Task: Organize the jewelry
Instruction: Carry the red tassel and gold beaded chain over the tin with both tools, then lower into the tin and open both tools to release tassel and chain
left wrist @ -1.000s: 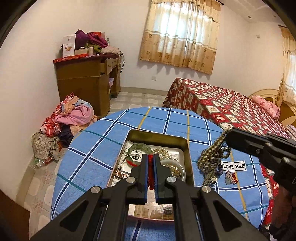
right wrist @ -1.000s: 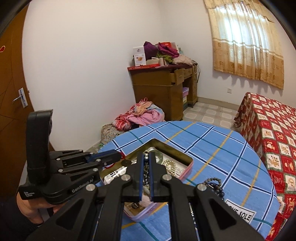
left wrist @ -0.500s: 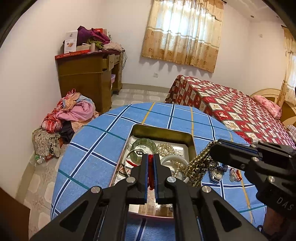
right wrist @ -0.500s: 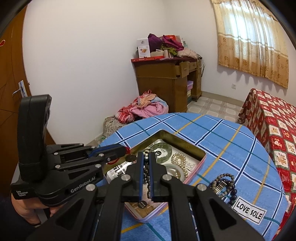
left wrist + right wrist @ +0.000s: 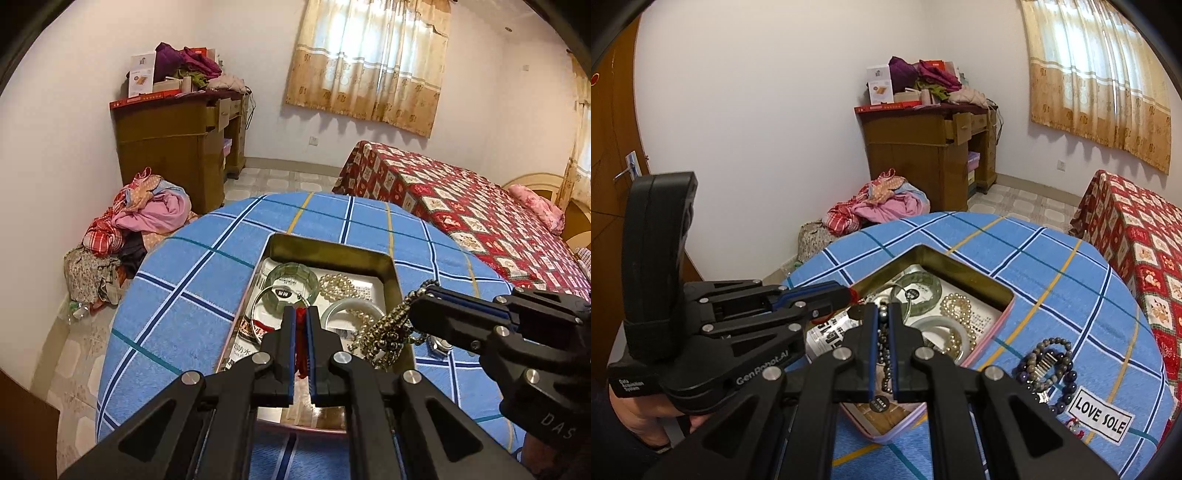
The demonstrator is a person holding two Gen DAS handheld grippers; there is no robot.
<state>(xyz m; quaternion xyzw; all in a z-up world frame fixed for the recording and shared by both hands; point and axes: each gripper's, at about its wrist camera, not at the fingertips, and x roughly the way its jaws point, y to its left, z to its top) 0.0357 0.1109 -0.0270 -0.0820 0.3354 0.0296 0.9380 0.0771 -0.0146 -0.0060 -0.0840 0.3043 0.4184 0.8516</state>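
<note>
An open gold tin (image 5: pixel 332 246) sits on the blue checked tablecloth (image 5: pixel 192 295) and holds a green bangle (image 5: pixel 293 284), a pearl bracelet (image 5: pixel 338 286) and a white bangle (image 5: pixel 351 314). My left gripper (image 5: pixel 301 309) hovers over the tin's near half, shut on a red string (image 5: pixel 301 332). From the right, my right gripper (image 5: pixel 421 301) is shut on a dark beaded string (image 5: pixel 388 332) that hangs over the tin's right rim. In the right wrist view the right gripper (image 5: pixel 883 305) pinches those beads (image 5: pixel 884 347) above the tin (image 5: pixel 960 266), with the left gripper (image 5: pixel 846 293) close beside it.
Dark bead bracelets (image 5: pixel 1045 365) and a "LOVE SOLE" label (image 5: pixel 1100 415) lie on the cloth right of the tin. A bed (image 5: pixel 480 214) stands close on the right. A clothes pile (image 5: pixel 140 218) and a wooden desk (image 5: pixel 177 144) are beyond the table. A hand (image 5: pixel 639 417) holds the left gripper.
The right gripper has come down and left with the beaded string, from above the label to the tin's right rim. The left gripper has stayed over the tin with the red string.
</note>
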